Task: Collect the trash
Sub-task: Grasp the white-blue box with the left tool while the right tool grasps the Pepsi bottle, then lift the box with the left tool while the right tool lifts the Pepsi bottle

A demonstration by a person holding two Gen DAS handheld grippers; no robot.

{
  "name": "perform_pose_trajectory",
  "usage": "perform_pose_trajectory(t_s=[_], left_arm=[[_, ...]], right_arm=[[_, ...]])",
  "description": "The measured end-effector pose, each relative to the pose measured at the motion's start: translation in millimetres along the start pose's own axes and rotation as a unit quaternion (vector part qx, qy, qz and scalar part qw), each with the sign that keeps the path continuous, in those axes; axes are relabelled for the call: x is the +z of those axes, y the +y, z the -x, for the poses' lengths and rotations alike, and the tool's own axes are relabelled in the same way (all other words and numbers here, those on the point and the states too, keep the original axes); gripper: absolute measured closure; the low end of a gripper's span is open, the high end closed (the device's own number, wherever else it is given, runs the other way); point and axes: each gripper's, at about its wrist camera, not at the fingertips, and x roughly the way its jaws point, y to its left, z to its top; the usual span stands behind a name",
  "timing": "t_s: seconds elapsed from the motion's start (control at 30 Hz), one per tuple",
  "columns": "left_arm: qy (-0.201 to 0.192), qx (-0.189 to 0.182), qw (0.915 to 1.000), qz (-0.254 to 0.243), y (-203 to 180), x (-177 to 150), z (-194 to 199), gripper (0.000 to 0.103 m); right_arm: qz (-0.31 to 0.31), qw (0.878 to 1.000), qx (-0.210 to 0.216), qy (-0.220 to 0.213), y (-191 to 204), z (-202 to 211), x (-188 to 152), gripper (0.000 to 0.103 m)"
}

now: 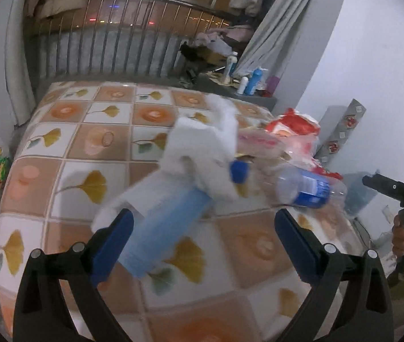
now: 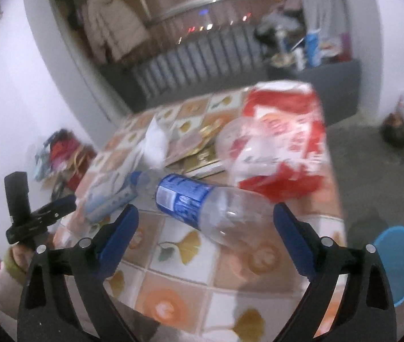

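Both sets of fingers stand wide open and hold nothing. I see my left gripper (image 1: 203,239) from its own camera, with its blue fingers (image 1: 115,242) spread far apart. A blue tube-shaped pack (image 1: 167,222) lies on the bench (image 1: 68,148) in the gap between them, closer to the finger at 8 o'clock. Blur keeps me from telling whether that finger touches it. My right gripper (image 2: 204,236) is open too, and the clear plastic bottle (image 2: 207,208) lies on its side just ahead of it, at 12 o'clock from the fingers.

I think the job is near its start. All the trash I can see is on the bench. A crumpled white tissue (image 1: 202,145) sits past the blue pack at 12 o'clock. The red and white plastic bag (image 2: 282,139) is at 1 o'clock in the right camera, beyond the bottle, and some flat gold and brown wrappers (image 2: 199,154) lie beside it. A blue bin (image 2: 399,265) stands on the floor at 3 o'clock, off the edge of the bench. I cannot see inside it, so I cannot say if anything has gone in.

For writing, the bottle has a blue label (image 2: 182,196) with white print, and the bag has white marks on red. Both are too blurred for me to read.
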Motion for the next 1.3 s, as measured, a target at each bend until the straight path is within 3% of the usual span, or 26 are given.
perform_pose_trajectory(t_s=[0.13, 0.4, 0.53, 0.57, 0.63, 0.77, 0.9, 1.0, 1.07, 1.1, 1.3], left_arm=[[0.013, -0.008, 0.9999, -0.008, 19.7, 14.2, -19.3, 0.006], [0.065, -0.027, 0.9975, 0.003, 39.9, 18.6, -50.2, 0.006], [0.084, -0.086, 0.9927, 0.006, 28.3, 7.2, -39.2, 0.006], [0.088, -0.109, 0.9901, -0.001, 21.0, 1.6, -33.3, 0.006], [0.088, -0.119, 0.9886, -0.025, 5.7, -7.8, -24.0, 0.006], [0.087, -0.062, 0.9924, -0.061, -18.4, -14.1, -20.2, 0.006], [0.114, -0.002, 0.9922, -0.050, -23.1, -6.5, -46.9, 0.006], [0.121, 0.045, 0.9900, -0.057, -26.7, -4.6, -62.4, 0.019], [0.126, 0.067, 0.9881, -0.058, -25.2, -5.1, -67.1, 0.034], [0.124, 0.069, 0.9885, -0.052, -24.2, -5.6, -66.5, 0.034], [0.141, 0.064, 0.9863, -0.055, -27.8, -20.2, -48.3, 0.034]], right_arm=[[0.021, 0.999, 0.027, 0.038, 21.0, -26.9, 14.7, 0.013], [0.006, 0.991, 0.042, 0.130, 13.2, -80.5, 27.6, 0.013], [-0.010, 0.983, 0.073, 0.170, 16.5, -77.9, 14.3, 0.013], [-0.009, 0.981, 0.072, 0.182, 19.2, -75.4, 9.5, 0.013], [-0.002, 0.977, 0.063, 0.202, 27.9, -70.8, -1.4, 0.013], [0.021, 0.976, 0.063, 0.208, 47.7, -61.7, -12.4, 0.013], [0.032, 0.978, 0.051, 0.198, 62.5, -70.4, -10.6, 0.013], [0.028, 0.976, 0.054, 0.208, 73.0, -89.0, -12.5, 0.017], [0.021, 0.974, 0.053, 0.221, 74.5, -95.7, -15.7, 0.036], [0.016, 0.973, 0.050, 0.226, 74.2, -97.7, -17.9, 0.041], [-0.011, 0.972, 0.055, 0.228, 70.0, -82.6, -31.9, 0.044]])
